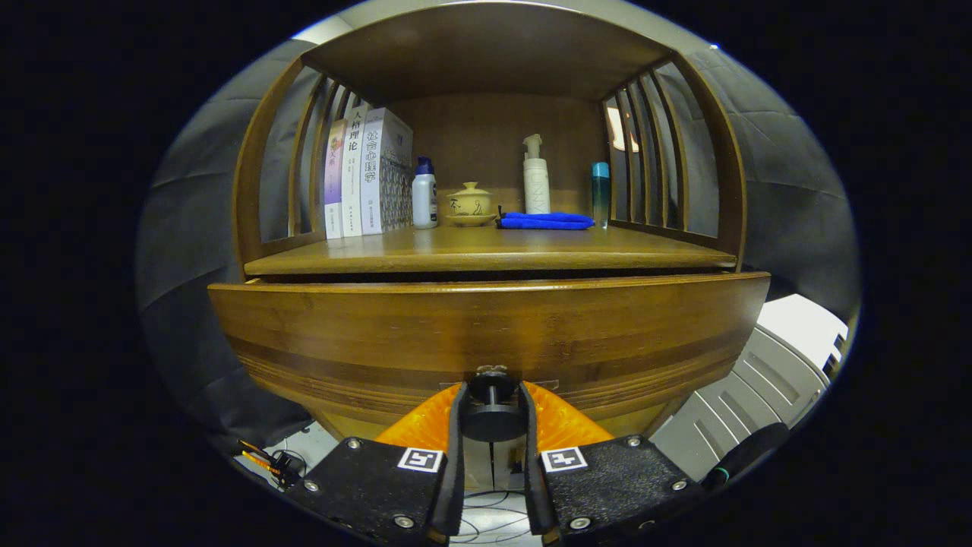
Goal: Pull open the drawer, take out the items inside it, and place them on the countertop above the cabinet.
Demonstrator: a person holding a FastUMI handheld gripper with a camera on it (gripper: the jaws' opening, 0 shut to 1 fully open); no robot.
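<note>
Early stage, I'd say. The drawer looks pulled out a little: its front stands proud of the cabinet and there is a dark gap along its top edge, under the counter. I can't see into the drawer from here, so what is inside and how many items there are, I cannot tell. Nothing has been taken out as far as I can judge. What is left: finish pulling, lift out the contents, set them up on the counter.

My gripper is nearly closed, fingers narrowed around the drawer knob. The knob's dark disc and stem sit right between the fingers, and both inner faces look pressed against the disc. I read that as a firm hold on the knob, though contact on the hidden side is a judgement.

The counter already carries stuff at the back: three books upright on the left, a white bottle with blue cap, a small yellow lidded pot on a saucer, a folded blue cloth, a tall white pump bottle behind the cloth, a teal bottle on the right. The front strip of the counter is bare, room for the items.
</note>
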